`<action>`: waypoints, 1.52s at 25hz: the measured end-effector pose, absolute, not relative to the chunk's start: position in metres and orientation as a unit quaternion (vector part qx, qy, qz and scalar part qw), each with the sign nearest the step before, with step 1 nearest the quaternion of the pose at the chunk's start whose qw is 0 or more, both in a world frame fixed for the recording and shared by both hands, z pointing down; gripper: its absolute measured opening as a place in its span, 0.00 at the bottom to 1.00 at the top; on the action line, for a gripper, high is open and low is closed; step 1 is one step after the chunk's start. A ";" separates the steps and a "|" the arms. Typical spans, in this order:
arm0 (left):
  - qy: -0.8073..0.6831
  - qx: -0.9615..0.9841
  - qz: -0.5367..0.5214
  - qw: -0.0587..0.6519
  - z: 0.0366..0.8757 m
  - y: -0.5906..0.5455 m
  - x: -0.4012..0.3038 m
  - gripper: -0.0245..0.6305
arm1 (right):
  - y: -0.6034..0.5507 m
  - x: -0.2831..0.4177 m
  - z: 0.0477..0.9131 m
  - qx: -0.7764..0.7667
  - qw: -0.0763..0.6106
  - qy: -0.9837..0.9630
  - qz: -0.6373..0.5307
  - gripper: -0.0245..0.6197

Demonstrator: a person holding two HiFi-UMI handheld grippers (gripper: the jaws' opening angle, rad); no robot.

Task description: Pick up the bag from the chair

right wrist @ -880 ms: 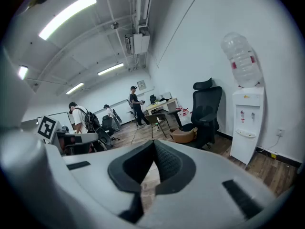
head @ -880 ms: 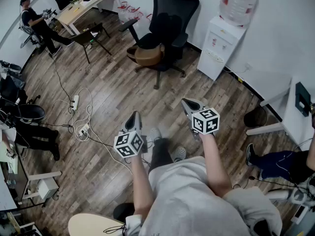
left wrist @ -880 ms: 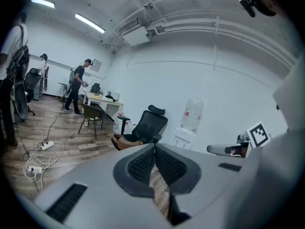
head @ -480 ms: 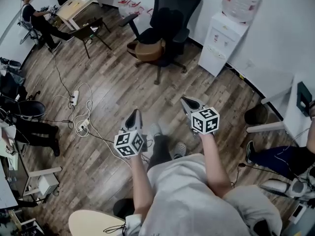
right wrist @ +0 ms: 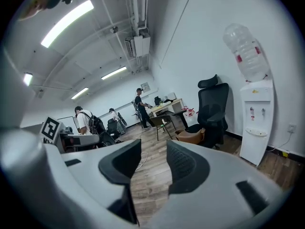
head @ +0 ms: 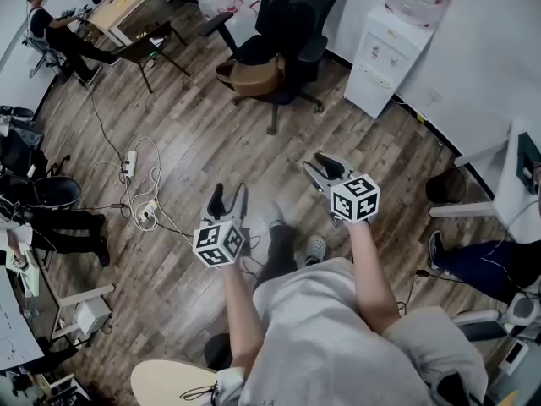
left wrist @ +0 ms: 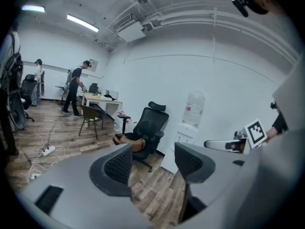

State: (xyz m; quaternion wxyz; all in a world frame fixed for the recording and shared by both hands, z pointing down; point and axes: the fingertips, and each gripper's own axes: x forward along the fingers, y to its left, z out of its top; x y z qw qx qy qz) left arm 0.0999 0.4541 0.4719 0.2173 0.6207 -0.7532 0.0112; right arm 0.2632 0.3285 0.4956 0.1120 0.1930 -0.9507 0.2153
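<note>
A brown bag (head: 254, 73) lies on the seat of a black office chair (head: 286, 25) by the far wall. The bag (left wrist: 130, 143) and the chair (left wrist: 150, 124) appear past the left jaws, and the bag (right wrist: 192, 136) shows again ahead of the right jaws. My left gripper (head: 229, 199) is held over the wooden floor, well short of the chair, open and empty. My right gripper (head: 325, 168) is beside it, also open and empty. Both the left gripper (left wrist: 152, 164) and the right gripper (right wrist: 152, 166) point toward the chair.
A white water dispenser (head: 382, 51) stands right of the chair. A power strip with cables (head: 132, 172) lies on the floor at left. A brown chair (head: 145, 52) and a desk (head: 127, 11) are at the far left, with a seated person (head: 52, 34). A black bin (head: 443, 188) sits at right.
The chair and bag have shifted slightly up in the head view. Both grippers have moved a little forward, and the left gripper's two fingers now show apart.
</note>
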 end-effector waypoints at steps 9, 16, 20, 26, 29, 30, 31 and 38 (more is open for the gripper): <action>-0.740 0.639 -0.001 0.212 0.459 0.384 0.057 0.55 | 0.276 0.223 0.471 0.199 0.125 -0.956 0.176 0.45; -0.729 0.654 -0.009 0.203 0.449 0.330 0.008 0.56 | 0.236 0.174 0.461 0.191 0.138 -0.958 0.165 0.53; -0.725 0.657 -0.016 0.204 0.445 0.308 -0.031 0.57 | 0.220 0.137 0.461 0.192 0.146 -0.956 0.167 0.61; -0.708 0.670 -0.044 0.220 0.451 0.284 -0.078 0.56 | 0.200 0.092 0.470 0.196 0.168 -0.952 0.165 0.64; -0.708 0.668 -0.049 0.224 0.456 0.274 -0.103 0.56 | 0.190 0.072 0.477 0.199 0.180 -0.949 0.164 0.65; -0.714 0.662 -0.052 0.223 0.456 0.272 -0.114 0.56 | 0.187 0.064 0.477 0.201 0.180 -0.949 0.163 0.65; -0.722 0.653 -0.055 0.220 0.455 0.270 -0.127 0.57 | 0.185 0.056 0.476 0.202 0.179 -0.949 0.162 0.65; -0.735 0.637 -0.072 0.222 0.457 0.273 -0.176 0.57 | 0.185 0.023 0.480 0.206 0.183 -0.947 0.164 0.67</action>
